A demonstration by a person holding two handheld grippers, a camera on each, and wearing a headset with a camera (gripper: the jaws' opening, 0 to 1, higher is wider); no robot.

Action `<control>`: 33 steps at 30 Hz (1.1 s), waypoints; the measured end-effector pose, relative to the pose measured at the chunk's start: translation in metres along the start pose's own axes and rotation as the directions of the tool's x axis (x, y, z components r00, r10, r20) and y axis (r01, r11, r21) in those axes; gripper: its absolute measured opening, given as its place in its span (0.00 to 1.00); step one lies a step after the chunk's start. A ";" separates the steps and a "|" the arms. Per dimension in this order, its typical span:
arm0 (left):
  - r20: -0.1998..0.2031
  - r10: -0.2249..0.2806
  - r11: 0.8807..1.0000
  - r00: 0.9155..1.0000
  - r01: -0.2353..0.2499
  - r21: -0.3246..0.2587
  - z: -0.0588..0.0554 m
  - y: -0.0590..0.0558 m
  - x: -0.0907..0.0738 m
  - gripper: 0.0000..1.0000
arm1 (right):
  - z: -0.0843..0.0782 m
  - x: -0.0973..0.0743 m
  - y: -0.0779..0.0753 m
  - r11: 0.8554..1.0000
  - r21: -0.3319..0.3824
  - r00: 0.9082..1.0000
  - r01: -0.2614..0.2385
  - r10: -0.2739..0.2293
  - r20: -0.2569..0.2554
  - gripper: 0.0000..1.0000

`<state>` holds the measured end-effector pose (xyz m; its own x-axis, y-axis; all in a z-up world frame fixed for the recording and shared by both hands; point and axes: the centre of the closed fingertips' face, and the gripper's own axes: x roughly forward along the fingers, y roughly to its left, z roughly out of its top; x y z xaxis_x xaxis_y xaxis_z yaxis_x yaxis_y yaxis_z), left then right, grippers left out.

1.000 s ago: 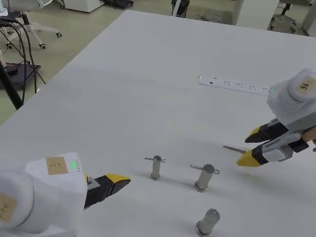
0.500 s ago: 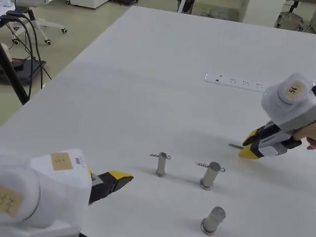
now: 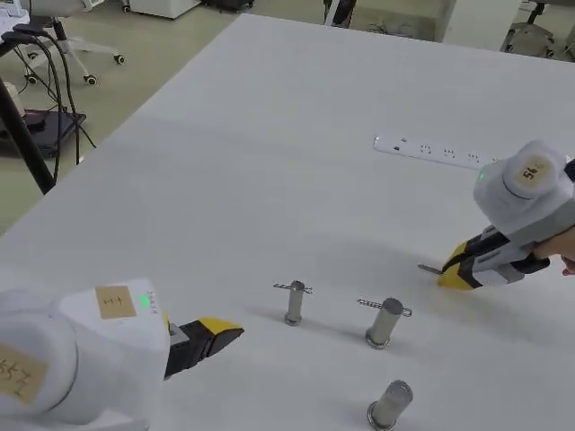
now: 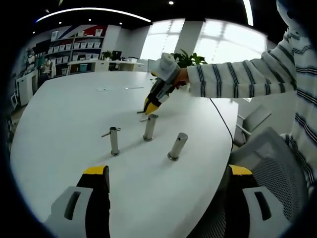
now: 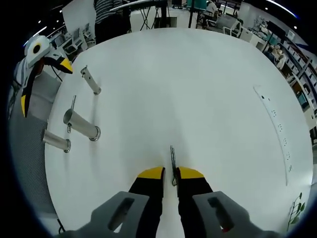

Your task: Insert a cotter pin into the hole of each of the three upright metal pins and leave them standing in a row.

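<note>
Three upright metal pins stand near the table's front edge. The left pin (image 3: pixel 295 303) and the middle pin (image 3: pixel 384 321) each carry a cotter pin through the top. The nearest pin (image 3: pixel 390 404) has none. A loose cotter pin (image 3: pixel 430 268) lies flat on the table at the right. My right gripper (image 3: pixel 449 272) is low on the table, jaws shut on this cotter pin (image 5: pixel 172 159), which sticks out past the tips (image 5: pixel 171 173). My left gripper (image 3: pixel 216 332) hovers at the bottom left, jaws wide open (image 4: pixel 168 171) and holding nothing, facing the three pins (image 4: pixel 149 127).
A white power strip (image 3: pixel 431 151) lies at the back right of the white table (image 3: pixel 269 162). Office chairs and cables stand on the floor past the table's left edge (image 3: pixel 54 63). A striped sleeve (image 4: pixel 237 79) reaches in behind the right gripper.
The right gripper has come down and closed its jaws around the loose cotter pin on the table. The left gripper has stayed about where it was.
</note>
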<state>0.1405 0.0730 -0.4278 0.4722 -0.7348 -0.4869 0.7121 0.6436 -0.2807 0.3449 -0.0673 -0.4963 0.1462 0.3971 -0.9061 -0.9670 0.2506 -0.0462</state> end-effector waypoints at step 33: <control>0.015 0.004 1.000 1.000 -0.004 0.006 0.008 0.000 -0.002 0.95 | 0.009 -0.007 0.000 0.999 -0.041 0.999 0.033 -0.034 -0.027 0.00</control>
<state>0.1438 0.0722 -0.4200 0.4824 -0.7356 -0.4755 0.7134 0.6450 -0.2741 0.3457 -0.0619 -0.4866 0.1733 0.3644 -0.9150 -0.9694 0.2272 -0.0931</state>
